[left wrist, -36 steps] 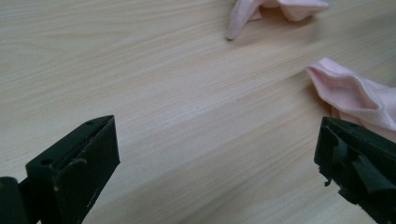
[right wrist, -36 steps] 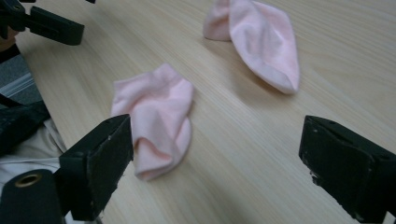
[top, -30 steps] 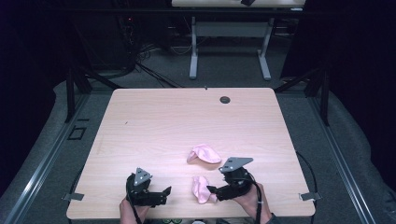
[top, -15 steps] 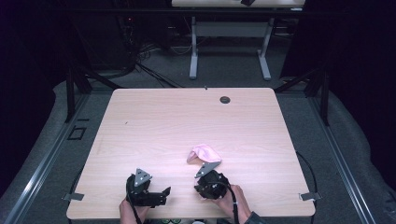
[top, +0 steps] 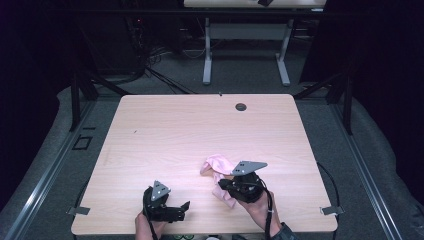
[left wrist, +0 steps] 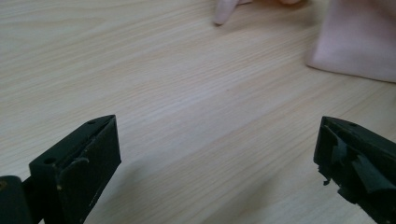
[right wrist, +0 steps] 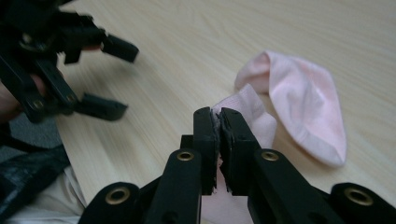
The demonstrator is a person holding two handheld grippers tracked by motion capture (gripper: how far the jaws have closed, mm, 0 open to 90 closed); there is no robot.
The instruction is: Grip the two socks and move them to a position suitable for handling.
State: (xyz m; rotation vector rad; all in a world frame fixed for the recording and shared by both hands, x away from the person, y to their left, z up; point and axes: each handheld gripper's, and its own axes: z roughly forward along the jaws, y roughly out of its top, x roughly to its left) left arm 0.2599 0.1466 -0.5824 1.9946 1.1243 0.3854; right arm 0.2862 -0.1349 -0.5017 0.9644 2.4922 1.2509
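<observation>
R gripper (right wrist: 218,122) jaws just closed, pinching edge of pink sock (right wrist: 299,107) at table's (top: 200,130) near edge. L gripper (top: 172,209) jaws spread wide w/ nothing between, sitting apart to the left.

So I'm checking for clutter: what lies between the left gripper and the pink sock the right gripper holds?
Nothing: in the high view only bare table separates the open left gripper from the pink sock pinched by the right gripper.

Pale wooden table (top: 165,135) bears two pink socks (top: 216,163).
</observation>
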